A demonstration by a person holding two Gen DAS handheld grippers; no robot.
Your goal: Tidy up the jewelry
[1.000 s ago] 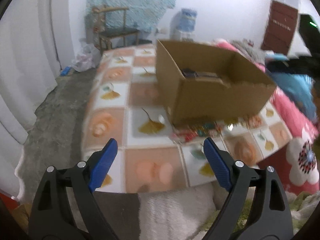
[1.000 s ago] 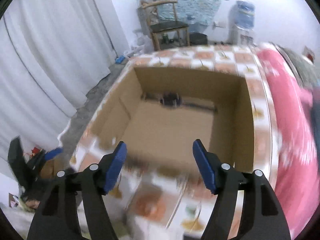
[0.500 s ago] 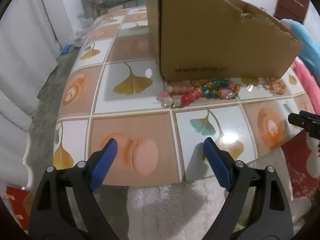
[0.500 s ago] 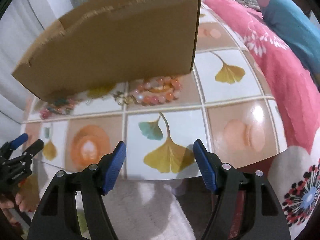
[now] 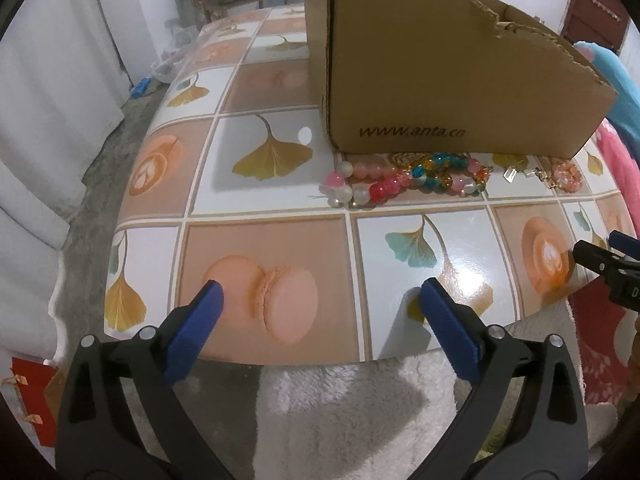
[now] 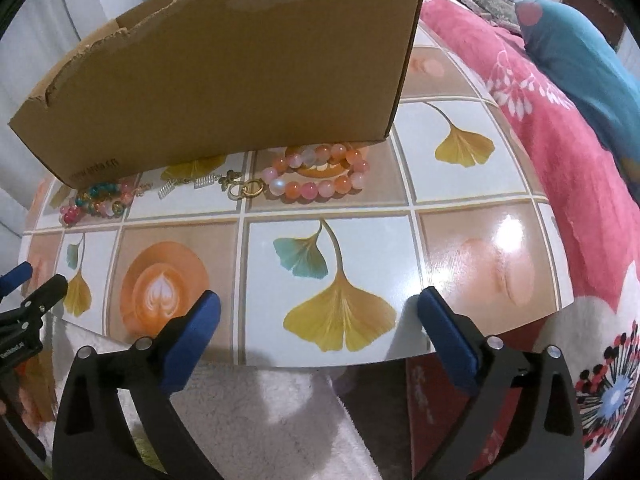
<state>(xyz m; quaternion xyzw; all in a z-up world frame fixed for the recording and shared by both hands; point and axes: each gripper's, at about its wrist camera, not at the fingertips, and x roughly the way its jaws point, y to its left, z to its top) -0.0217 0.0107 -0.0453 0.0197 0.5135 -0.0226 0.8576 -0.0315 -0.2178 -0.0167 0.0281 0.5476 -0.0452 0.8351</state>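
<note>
Both claws, left (image 5: 318, 304) and right (image 6: 318, 306), are opening wide over the glossy tile-patterned surface (image 5: 280, 192), nothing between their blue pads. Colourful glass-bead bracelets (image 5: 400, 180) lie against the brown cardboard box (image 5: 440, 72).

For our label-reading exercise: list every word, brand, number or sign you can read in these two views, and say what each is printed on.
"www.anta.cn": printed in dark letters low on the front wall of the cardboard box.
White lettering on the black body of the left gripper, seen in the right wrist view: too small to read.
Marking on the right gripper, at the left wrist view's edge: cut off, unreadable.
</note>
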